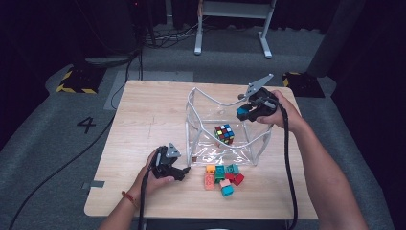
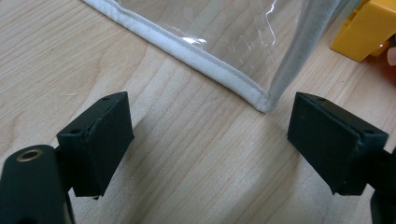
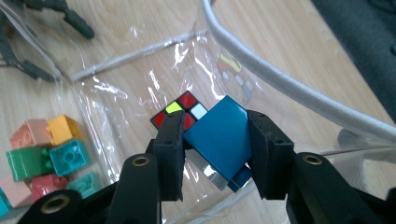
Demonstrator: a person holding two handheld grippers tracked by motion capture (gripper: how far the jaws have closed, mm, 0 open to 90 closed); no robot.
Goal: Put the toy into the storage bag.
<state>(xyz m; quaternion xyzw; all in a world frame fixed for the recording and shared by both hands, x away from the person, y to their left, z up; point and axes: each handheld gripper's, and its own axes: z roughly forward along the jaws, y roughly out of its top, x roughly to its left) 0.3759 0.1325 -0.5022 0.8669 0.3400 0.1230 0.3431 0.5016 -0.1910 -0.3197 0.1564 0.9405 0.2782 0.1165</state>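
Observation:
A clear plastic bag (image 1: 253, 143) with white trim stands open on the wooden table (image 1: 143, 120). A Rubik's cube (image 1: 224, 133) (image 3: 180, 112) lies inside it. My right gripper (image 1: 245, 113) (image 3: 215, 154) hangs over the bag's right rim, shut on a blue block (image 3: 219, 137) (image 1: 243, 113). My left gripper (image 1: 184, 170) (image 2: 210, 140) rests open on the table by the bag's near left corner (image 2: 264, 105), nothing between its jaws. A pile of several coloured blocks (image 1: 224, 176) (image 3: 46, 149) lies in front of the bag.
A yellow block (image 2: 369, 28) lies just past the bag's corner in the left gripper view. Beyond the table are grey floor, black cables (image 1: 52, 177) and a white table frame (image 1: 230, 24). Bare wood spreads over the table's left half.

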